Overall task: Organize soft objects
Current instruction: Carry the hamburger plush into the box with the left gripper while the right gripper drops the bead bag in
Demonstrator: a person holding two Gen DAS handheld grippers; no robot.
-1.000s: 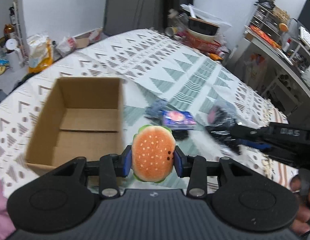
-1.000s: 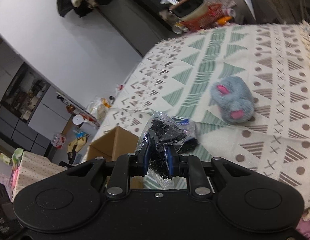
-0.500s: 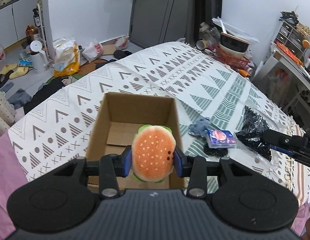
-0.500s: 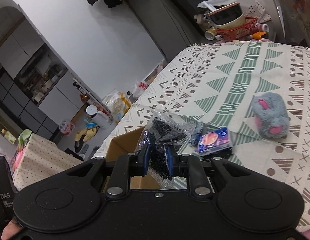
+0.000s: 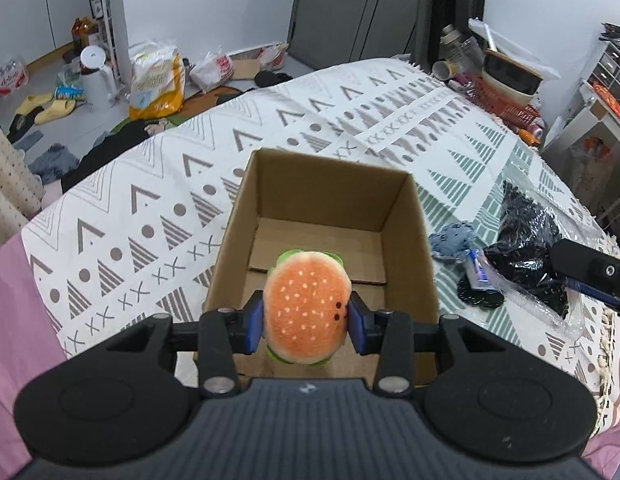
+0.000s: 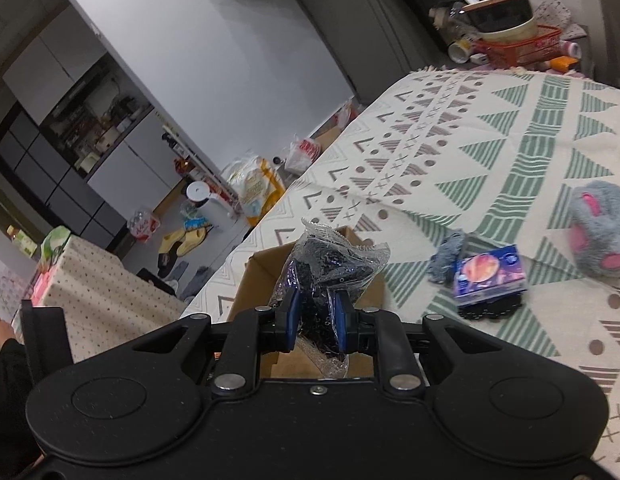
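The left tool (image 5: 306, 316) clamps a burger toy (image 5: 307, 307) that hides part of the box (image 5: 406, 240) floor; the right tool (image 6: 314, 312) clamps a clear bag (image 6: 334, 264), its dark contents unclear.

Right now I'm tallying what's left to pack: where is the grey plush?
In the right wrist view, the grey plush lies on the patterned cloth at far right, beyond the tissue pack, outside the cardboard box.

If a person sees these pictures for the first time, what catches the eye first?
Probably the orange burger plush, pinched in the left claw above the open cardboard box. Next, the crinkly clear bag of black items, gripped by the right claw. A grey and pink fluffy toy lies on the patterned cloth at far right.
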